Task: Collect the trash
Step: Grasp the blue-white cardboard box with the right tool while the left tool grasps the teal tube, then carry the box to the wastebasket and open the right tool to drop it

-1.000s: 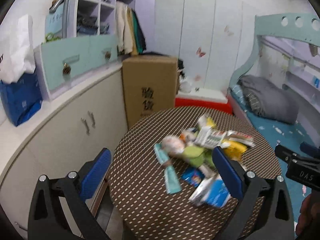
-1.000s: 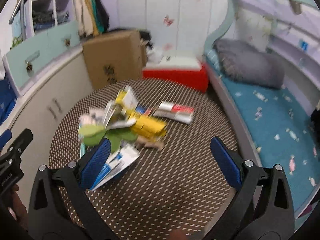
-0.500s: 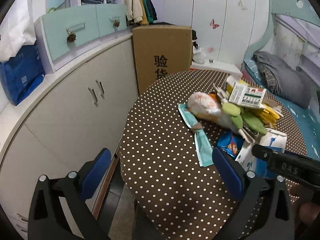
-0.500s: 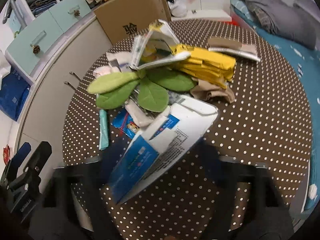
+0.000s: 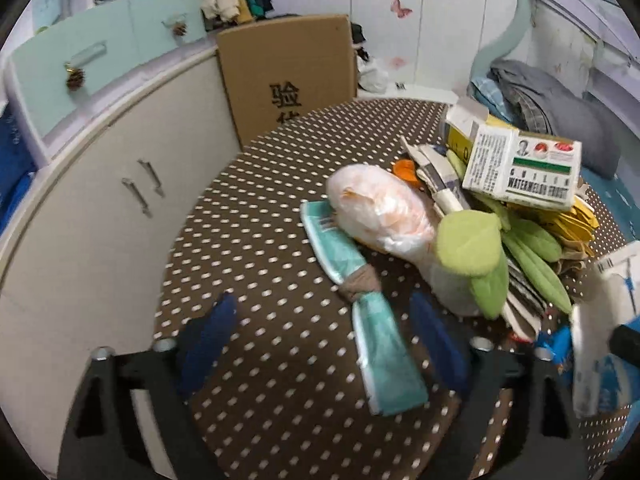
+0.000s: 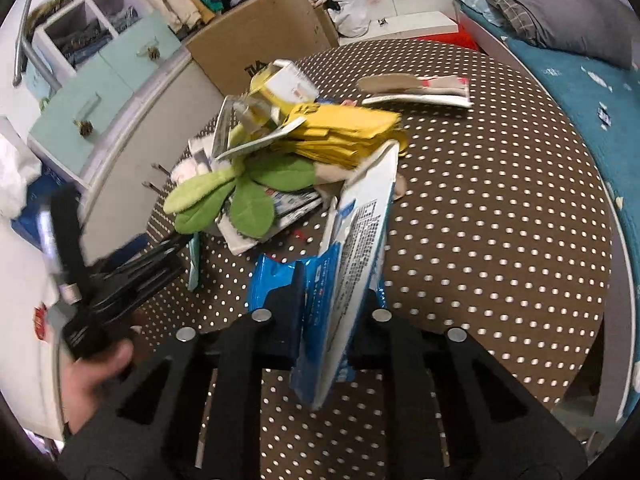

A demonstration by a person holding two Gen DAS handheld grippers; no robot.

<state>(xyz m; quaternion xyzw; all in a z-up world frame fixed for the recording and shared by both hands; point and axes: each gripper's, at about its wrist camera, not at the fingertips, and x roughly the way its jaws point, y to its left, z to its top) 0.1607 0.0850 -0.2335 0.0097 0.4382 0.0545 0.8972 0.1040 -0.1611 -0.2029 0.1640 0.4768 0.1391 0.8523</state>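
A heap of trash lies on the round brown dotted table (image 5: 260, 248). My right gripper (image 6: 334, 296) is shut on a flattened blue-and-white carton (image 6: 356, 240) and holds it tilted up off the table; the carton also shows in the left wrist view (image 5: 604, 344). My left gripper (image 5: 324, 336) is open, low over the table, with a teal wrapper (image 5: 376, 336) between its fingers. Beyond it lie a pale plastic bag (image 5: 380, 212), green plush leaves (image 5: 480, 252), a white medicine box (image 5: 520, 164) and yellow packets (image 6: 340, 128).
A curved white cabinet (image 5: 100, 200) runs along the left. A tall cardboard box (image 5: 288, 76) stands behind the table. A bed with a grey pillow (image 6: 552, 12) is on the right. A flat red-and-white packet (image 6: 420, 88) lies at the table's far side.
My right gripper has closed on the blue-and-white carton and raised it on edge. My left gripper has moved in and down toward the teal wrapper.
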